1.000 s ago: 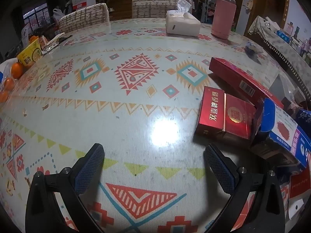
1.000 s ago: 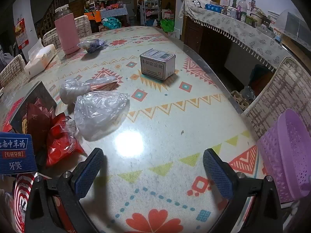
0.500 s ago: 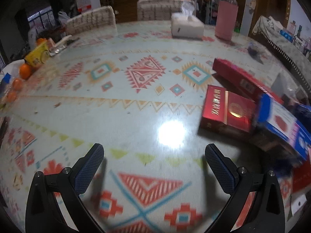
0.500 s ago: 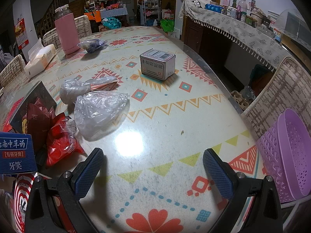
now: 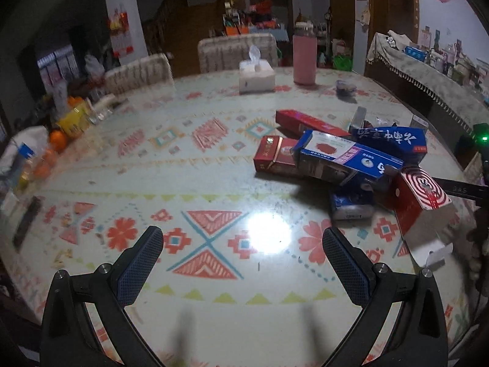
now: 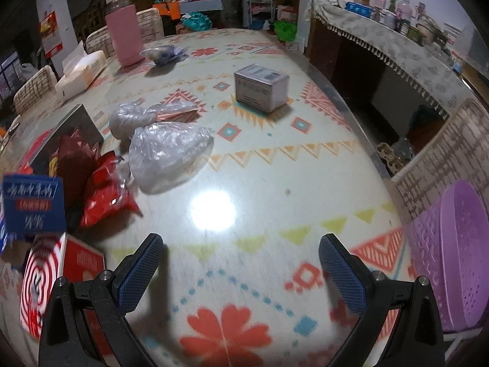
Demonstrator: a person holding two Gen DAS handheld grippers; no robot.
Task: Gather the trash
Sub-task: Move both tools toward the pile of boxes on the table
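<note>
The setting is a dim, cluttered dining room. The bench [image 5: 214, 165] is a large round surface under a glossy patterned cover, with a bright lamp glare near its front edge.

**Tongs.** The left tongs [image 5: 241, 252] and the right tongs [image 6: 240, 258] both stand wide apart and hold nothing. Each hangs above bare cover at the near edge of the bench.

**Location of trash.** In the left wrist view, a heap of cartons lies at 2 o'clock: a red flat carton [image 5: 275, 157], a long blue carton [image 5: 345, 159] lying across it, and a red spiral-print box [image 5: 421, 198] nearest the front edge. In the right wrist view, a clear plastic bag [image 6: 168, 156] lies at 11 o'clock, a red foil wrapper [image 6: 104, 195] touching its left side at 10 o'clock, and a small grey box [image 6: 261, 87] well apart at 12 o'clock. A purple basket [image 6: 461, 257] sits off the bench at 3 o'clock, the probable receptacle.

**Handling, as judged.**
- Cartons: probably empty, light and thin-walled. Grip across the narrow thickness near one end; excess squeeze will likely crush them. The glossy cover may let them slide when nudged.
- Clear plastic bag and red foil wrapper: soft, slippery, nearly weightless. Pinch a raised crumpled fold, not the flat film.
- Small grey box: stiffer; take it across its two short side faces.
</note>
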